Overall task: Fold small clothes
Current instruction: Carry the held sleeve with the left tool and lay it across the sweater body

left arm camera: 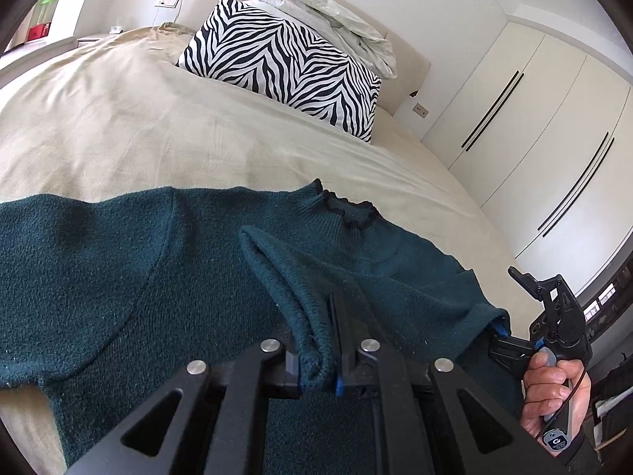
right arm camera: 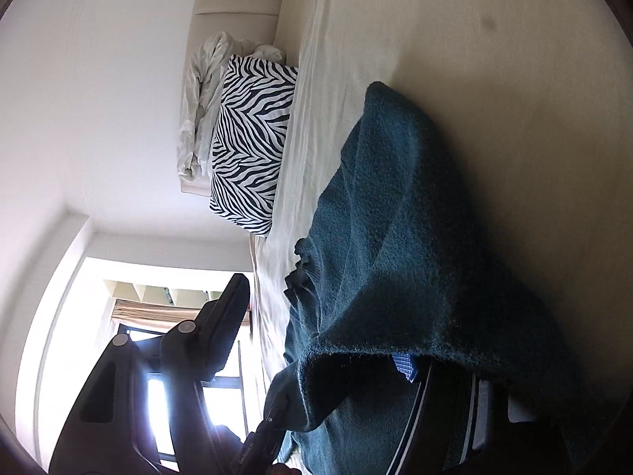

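A dark teal knitted sweater (left arm camera: 118, 277) lies spread on the beige bed, collar (left arm camera: 348, 213) toward the far side. My left gripper (left arm camera: 322, 356) is shut on a fold of the sweater's edge (left arm camera: 285, 289), lifted above the body. My right gripper (left arm camera: 502, 332) shows at the right in the left wrist view, at the sweater's right sleeve, held by a hand (left arm camera: 554, 388). In the right wrist view the sweater (right arm camera: 395, 237) drapes over one finger with a blue pad (right arm camera: 403, 364); the other finger (right arm camera: 225, 316) stands wide apart.
A zebra-print pillow (left arm camera: 285, 67) and a crumpled white sheet (left arm camera: 332, 12) lie at the bed's head. White wardrobe doors (left arm camera: 534, 118) stand to the right. The beige bedspread (left arm camera: 118, 126) stretches beyond the sweater.
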A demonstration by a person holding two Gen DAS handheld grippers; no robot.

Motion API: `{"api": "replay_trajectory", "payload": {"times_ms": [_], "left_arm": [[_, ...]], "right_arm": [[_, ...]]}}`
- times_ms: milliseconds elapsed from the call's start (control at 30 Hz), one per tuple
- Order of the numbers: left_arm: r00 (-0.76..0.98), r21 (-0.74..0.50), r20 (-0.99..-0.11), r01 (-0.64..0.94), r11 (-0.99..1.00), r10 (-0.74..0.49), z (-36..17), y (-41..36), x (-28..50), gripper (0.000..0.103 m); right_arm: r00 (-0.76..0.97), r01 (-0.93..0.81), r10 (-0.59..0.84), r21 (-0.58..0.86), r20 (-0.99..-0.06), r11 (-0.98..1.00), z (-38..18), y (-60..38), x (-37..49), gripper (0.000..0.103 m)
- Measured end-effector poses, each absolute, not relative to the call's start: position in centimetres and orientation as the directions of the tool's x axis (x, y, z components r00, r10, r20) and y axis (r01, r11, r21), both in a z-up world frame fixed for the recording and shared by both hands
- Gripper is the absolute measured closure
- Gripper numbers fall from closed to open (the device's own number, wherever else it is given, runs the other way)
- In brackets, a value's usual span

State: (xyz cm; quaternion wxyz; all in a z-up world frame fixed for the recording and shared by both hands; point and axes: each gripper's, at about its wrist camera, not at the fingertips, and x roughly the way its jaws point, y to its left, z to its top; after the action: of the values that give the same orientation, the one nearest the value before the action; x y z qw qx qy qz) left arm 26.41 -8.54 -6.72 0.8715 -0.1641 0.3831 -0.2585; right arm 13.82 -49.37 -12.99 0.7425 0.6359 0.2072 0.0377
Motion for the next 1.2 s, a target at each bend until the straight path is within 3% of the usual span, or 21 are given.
{"api": "replay_trajectory", "payload": {"times_ms": [133, 200, 300, 400, 667, 833, 1000, 1100, 1133, 1167, 1200], "left_arm": [[0.612, -0.491, -0.512, 0.366, 0.79, -0.602, -3.9, -8.6, 26.8, 0.092], [0.623, -0.463, -0.503, 0.391, 0.795, -0.599, -3.4, -9.3, 26.8, 0.09], [0.602, -0.414, -0.576, 0.368, 0.833, -0.553, -5.7, -9.9, 27.3, 0.088], [0.534, -0.419, -0.678, 0.285, 0.862, -0.506, -10.1, -8.7, 27.5, 0.086], [0.52, -0.501, -0.658, 0.238, 0.832, -0.545, -11.4, -6.1, 27.0, 0.083], [0.519, -0.588, -0.6, 0.231, 0.776, -0.609, -12.5, -4.8, 26.9, 0.083], [0.533, -0.554, -0.609, 0.245, 0.796, -0.588, -12.3, -5.4, 26.6, 0.083], [0.534, -0.553, -0.607, 0.248, 0.795, -0.588, -12.3, -5.3, 26.6, 0.083], [0.534, -0.551, -0.608, 0.248, 0.797, -0.587, -12.3, -5.4, 26.6, 0.083], [0.535, -0.549, -0.609, 0.249, 0.798, -0.585, -12.3, -5.4, 26.6, 0.083], [0.536, -0.548, -0.609, 0.249, 0.799, -0.585, -12.3, -5.4, 26.6, 0.083]], "right_arm": [[0.968, 0.086, 0.22, 0.982, -0.123, 0.17, -11.2, -51.2, 11.8, 0.039], [0.979, 0.076, 0.172, 0.98, -0.109, 0.184, -11.2, -51.2, 10.4, 0.039], [0.969, 0.16, 0.169, 0.977, -0.182, 0.14, -13.9, -50.8, 9.6, 0.04], [0.958, 0.173, 0.202, 0.973, -0.202, 0.151, -14.6, -50.3, 8.9, 0.048], [0.878, 0.333, 0.265, 0.907, -0.397, 0.257, -11.9, -49.4, 4.8, 0.044], [0.917, 0.216, 0.234, 0.895, -0.323, 0.391, -6.4, -50.5, 4.2, 0.044], [0.845, 0.173, 0.404, 0.894, -0.35, 0.413, -7.2, -51.4, 11.0, 0.044], [0.74, 0.348, 0.41, 0.825, -0.533, 0.445, -11.5, -51.4, 12.4, 0.044], [0.738, 0.345, 0.423, 0.832, -0.526, 0.433, -12.8, -51.8, 12.1, 0.056], [0.757, 0.331, 0.415, 0.844, -0.504, 0.421, -13.7, -52.3, 11.2, 0.076], [0.769, 0.321, 0.425, 0.864, -0.477, 0.389, -14.2, -52.8, 10.3, 0.08]]}}
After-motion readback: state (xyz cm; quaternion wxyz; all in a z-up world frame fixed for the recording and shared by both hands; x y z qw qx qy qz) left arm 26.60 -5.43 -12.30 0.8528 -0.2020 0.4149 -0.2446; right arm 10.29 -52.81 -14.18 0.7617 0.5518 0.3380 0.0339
